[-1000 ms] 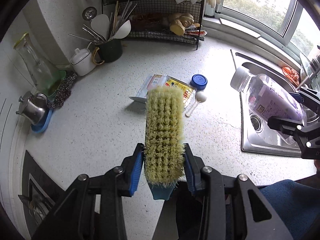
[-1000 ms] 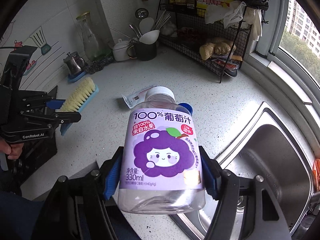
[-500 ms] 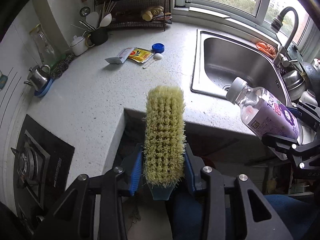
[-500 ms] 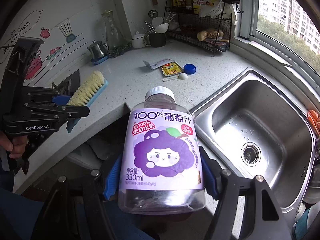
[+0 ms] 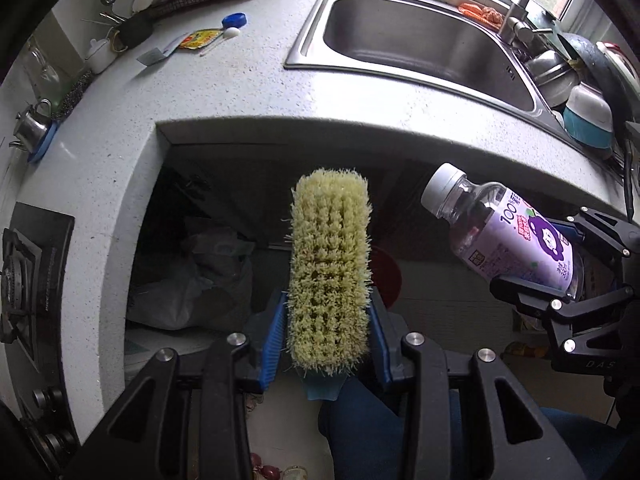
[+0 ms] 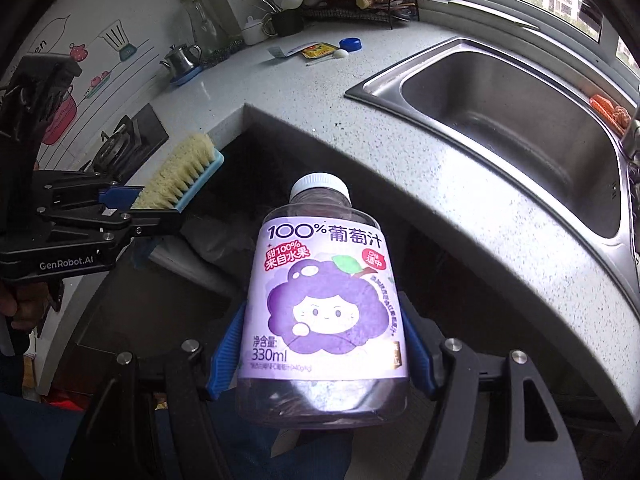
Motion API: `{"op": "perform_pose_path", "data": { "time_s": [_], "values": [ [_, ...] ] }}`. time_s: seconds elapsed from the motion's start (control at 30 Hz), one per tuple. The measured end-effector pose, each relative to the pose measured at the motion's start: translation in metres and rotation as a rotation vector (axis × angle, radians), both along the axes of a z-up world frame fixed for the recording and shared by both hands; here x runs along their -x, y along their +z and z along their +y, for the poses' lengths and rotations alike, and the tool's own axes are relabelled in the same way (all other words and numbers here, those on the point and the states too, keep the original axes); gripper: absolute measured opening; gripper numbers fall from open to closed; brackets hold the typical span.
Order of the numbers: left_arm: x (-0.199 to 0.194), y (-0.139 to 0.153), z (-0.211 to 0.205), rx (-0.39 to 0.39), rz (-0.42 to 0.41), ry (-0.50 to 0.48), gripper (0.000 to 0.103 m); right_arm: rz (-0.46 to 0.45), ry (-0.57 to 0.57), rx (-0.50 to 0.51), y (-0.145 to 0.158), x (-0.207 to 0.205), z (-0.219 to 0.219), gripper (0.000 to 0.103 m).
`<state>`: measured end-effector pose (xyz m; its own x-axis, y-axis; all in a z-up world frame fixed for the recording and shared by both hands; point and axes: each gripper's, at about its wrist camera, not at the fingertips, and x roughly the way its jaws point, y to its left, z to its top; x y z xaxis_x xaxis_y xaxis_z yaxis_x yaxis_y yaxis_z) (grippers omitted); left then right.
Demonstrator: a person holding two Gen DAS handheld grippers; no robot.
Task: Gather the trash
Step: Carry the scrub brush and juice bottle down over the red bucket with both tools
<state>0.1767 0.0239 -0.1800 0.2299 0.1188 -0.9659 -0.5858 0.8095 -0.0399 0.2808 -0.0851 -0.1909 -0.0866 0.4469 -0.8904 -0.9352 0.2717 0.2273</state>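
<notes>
My left gripper (image 5: 328, 340) is shut on a scrub brush (image 5: 330, 268) with yellow bristles and a blue back; it also shows in the right wrist view (image 6: 180, 180). My right gripper (image 6: 322, 344) is shut on an empty grape juice bottle (image 6: 324, 300) with a purple label and white cap, also seen in the left wrist view (image 5: 508, 236). Both are held off the counter, in front of its edge, over the dark space below. On the counter lie a yellow packet (image 5: 198, 38), a white wrapper (image 5: 158, 54), a blue lid (image 5: 234, 20) and a white spoon (image 5: 226, 35).
A steel sink (image 5: 420, 40) is set in the speckled counter (image 5: 220, 92). A gas hob (image 5: 28, 272) is at the left. A plastic bag (image 5: 192, 280) and a red bowl (image 5: 386, 276) lie under the counter. Kettle (image 5: 28, 128), utensil mug (image 5: 134, 28) and wire rack stand at the back.
Both grippers have pulled back and down from the counter with the brush and bottle still held; the counter edge and the space under it now fill the view.
</notes>
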Motion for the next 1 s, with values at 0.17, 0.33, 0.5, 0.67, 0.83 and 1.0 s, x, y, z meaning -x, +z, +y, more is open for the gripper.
{"op": "perform_pose_path", "data": {
  "time_s": [0.17, 0.33, 0.5, 0.67, 0.83, 1.0],
  "values": [
    [-0.014, -0.055, -0.012, 0.067, 0.021, -0.053, 0.036, 0.029, -0.056, 0.061, -0.048, -0.006, -0.007, 0.067],
    [-0.032, -0.139, -0.014, 0.126, 0.067, -0.083, 0.036, 0.018, -0.093, 0.124, -0.119, -0.016, -0.002, 0.067],
    [-0.049, -0.229, -0.015, 0.185, 0.074, -0.090, 0.036, 0.053, -0.140, 0.157, -0.204, -0.030, 0.004, 0.067],
    [-0.069, -0.321, -0.022, 0.203, 0.119, -0.110, 0.036, 0.066, -0.169, 0.185, -0.288, -0.043, 0.009, 0.067],
    [-0.083, -0.387, -0.031, 0.222, 0.142, -0.130, 0.036, 0.086, -0.198, 0.206, -0.351, -0.056, 0.012, 0.067],
    [-0.091, -0.424, -0.034, 0.233, 0.161, -0.134, 0.036, 0.104, -0.203, 0.220, -0.383, -0.062, 0.013, 0.067]
  ]
}}
